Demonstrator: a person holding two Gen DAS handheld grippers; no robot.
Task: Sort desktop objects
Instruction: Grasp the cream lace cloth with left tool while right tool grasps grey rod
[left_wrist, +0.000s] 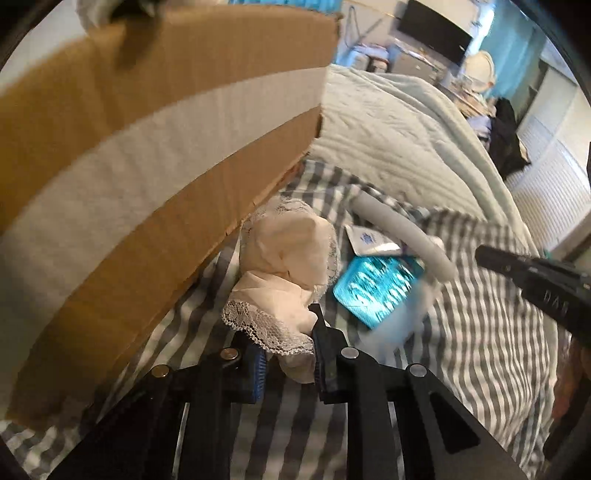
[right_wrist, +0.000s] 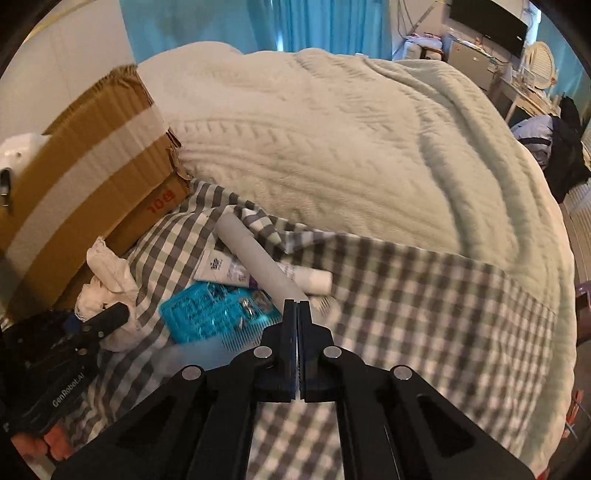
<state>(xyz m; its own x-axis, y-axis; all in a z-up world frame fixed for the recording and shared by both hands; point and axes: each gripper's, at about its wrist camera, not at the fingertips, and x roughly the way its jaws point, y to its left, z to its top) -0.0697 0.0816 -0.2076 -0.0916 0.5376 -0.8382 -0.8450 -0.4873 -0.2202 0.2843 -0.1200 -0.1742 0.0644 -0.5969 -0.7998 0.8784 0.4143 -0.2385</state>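
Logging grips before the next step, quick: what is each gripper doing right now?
Left gripper: closed on the lace-trimmed white cloth.
Right gripper: shut, nothing visible between its fingers.

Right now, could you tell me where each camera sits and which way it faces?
Left wrist: on the left gripper, angled down at a lacy white cloth pinched in its fingers beside a cardboard box; the right gripper shows at right.
Right wrist: on the right gripper, shut, angled down over the checked sheet.
Shared: box, cloth, blue packet, white tube.
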